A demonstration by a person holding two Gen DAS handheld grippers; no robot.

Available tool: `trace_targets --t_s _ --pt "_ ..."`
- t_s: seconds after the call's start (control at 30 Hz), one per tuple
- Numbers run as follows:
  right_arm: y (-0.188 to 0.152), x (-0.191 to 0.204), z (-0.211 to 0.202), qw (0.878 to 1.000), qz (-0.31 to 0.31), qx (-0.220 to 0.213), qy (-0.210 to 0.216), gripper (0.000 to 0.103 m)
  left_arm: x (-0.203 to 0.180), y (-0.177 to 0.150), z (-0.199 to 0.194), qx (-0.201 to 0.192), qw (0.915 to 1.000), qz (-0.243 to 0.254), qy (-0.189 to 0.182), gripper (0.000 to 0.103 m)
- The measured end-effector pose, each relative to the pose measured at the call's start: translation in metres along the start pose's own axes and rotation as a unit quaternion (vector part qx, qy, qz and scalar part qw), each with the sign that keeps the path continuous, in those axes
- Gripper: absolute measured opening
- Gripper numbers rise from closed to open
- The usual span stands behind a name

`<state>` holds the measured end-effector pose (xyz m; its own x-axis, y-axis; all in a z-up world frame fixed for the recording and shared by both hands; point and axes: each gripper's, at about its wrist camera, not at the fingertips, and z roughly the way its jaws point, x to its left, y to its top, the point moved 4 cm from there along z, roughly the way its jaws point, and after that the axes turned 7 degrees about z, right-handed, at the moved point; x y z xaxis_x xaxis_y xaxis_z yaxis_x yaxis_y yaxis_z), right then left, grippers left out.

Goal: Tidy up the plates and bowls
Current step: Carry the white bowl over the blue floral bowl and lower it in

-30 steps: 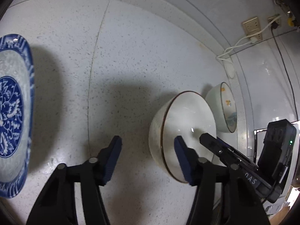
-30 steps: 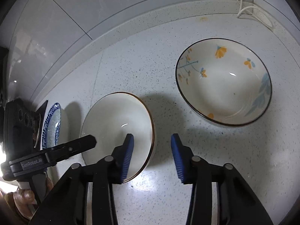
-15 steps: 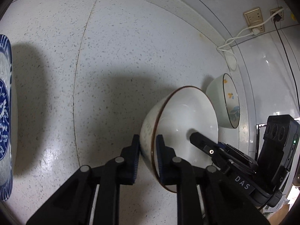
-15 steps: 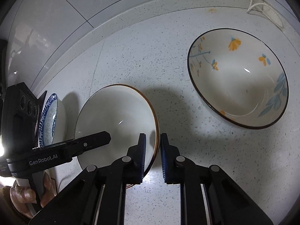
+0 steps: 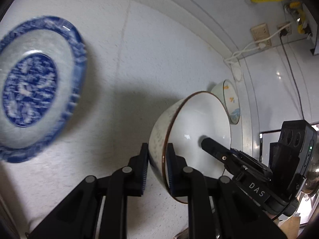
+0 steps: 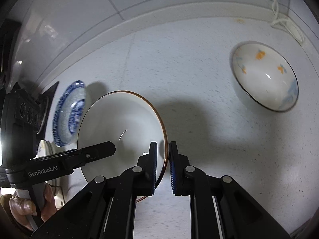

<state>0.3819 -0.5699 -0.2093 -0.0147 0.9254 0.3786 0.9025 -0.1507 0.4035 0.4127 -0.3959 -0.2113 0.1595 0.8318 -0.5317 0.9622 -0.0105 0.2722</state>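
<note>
A white bowl with a brown rim (image 5: 195,127) (image 6: 121,123) hangs above the speckled counter, gripped from both sides. My left gripper (image 5: 157,167) is shut on its left rim, one pad outside and one inside the wall. My right gripper (image 6: 162,166) is shut on the opposite rim the same way. A blue-and-white patterned plate (image 5: 37,87) (image 6: 68,113) lies on the counter to the left of the bowl, blurred. A flower-painted bowl (image 6: 265,75) (image 5: 231,101) sits on the counter to the right, behind the lifted bowl in the left wrist view.
A tiled wall (image 6: 139,0) runs along the counter's back edge, with sockets (image 5: 260,33) and a white cord (image 5: 253,47). More white dishes (image 6: 44,149) show at the far left beside a hand (image 6: 24,207) holding the left gripper. A metal rack edge (image 5: 263,137) stands at the right.
Both grippers have shut on the white bowl's opposite rims and lifted it off the counter. The patterned plate has come further into view; the flower bowl has slid away to the right.
</note>
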Motion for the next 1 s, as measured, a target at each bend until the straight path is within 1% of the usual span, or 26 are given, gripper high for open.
trace_targets --t_s 0.1,0.27,0.4,0.57,0.7,0.87,1.0 --pt "0.012 0.045 -0.002 0.999 -0.034 -0.008 0.017 0.011 0.016 0.007 -0.036 -0.027 0.9995 -0.011 0.009 0.016" --pt "0.022 0.109 0.017 0.996 -0.072 -0.007 0.046 0.011 0.063 0.022 -0.097 -0.072 0.9958 -0.041 0.039 0.016" --pt "0.024 0.144 0.043 0.995 -0.083 0.002 0.059 0.011 0.100 0.029 -0.118 -0.082 0.9933 -0.053 0.061 0.016" --pt "0.011 0.159 0.074 0.995 -0.081 0.021 0.059 0.011 0.134 0.035 -0.117 -0.073 0.9921 -0.054 0.087 0.016" --pt "0.006 0.154 0.079 0.995 -0.078 0.030 0.052 0.011 0.146 0.037 -0.109 -0.066 0.9918 -0.049 0.098 0.016" --pt "0.004 0.156 0.085 0.996 -0.075 0.037 0.041 0.011 0.160 0.039 -0.097 -0.052 0.9923 -0.050 0.100 0.016" --pt "0.004 0.158 0.093 0.996 -0.078 0.043 0.027 0.011 0.163 0.043 -0.085 -0.041 0.9923 -0.046 0.107 0.016"
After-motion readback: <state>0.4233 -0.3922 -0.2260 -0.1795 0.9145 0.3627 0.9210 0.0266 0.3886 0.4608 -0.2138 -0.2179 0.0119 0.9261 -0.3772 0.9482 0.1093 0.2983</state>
